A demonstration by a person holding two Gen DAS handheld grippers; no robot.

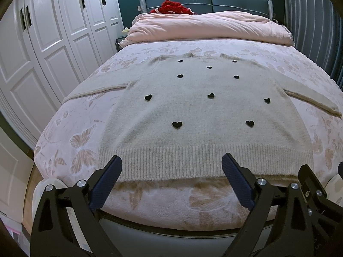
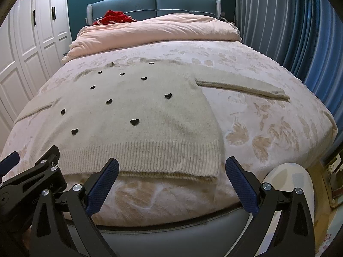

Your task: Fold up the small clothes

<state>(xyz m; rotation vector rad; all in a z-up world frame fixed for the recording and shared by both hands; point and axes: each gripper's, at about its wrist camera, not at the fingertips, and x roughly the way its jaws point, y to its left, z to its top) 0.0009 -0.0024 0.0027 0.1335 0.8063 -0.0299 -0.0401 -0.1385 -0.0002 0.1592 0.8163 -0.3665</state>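
A cream knit sweater (image 1: 203,111) with small black hearts lies flat on the bed, front up, sleeves spread to both sides, ribbed hem toward me. It also shows in the right wrist view (image 2: 137,111). My left gripper (image 1: 172,162) is open and empty, just above the hem near its middle. My right gripper (image 2: 172,165) is open and empty, over the hem's right corner. The right sleeve (image 2: 242,86) lies straight out to the right. The left gripper's body shows at the lower left of the right wrist view (image 2: 32,177).
The bed has a pink butterfly-print cover (image 1: 75,141). A folded pink duvet (image 1: 205,25) and a red garment (image 1: 171,6) lie by the blue headboard. White wardrobe doors (image 1: 42,49) stand at left, blue curtains (image 2: 289,32) at right. A white rounded object (image 2: 289,184) sits by the bed's foot.
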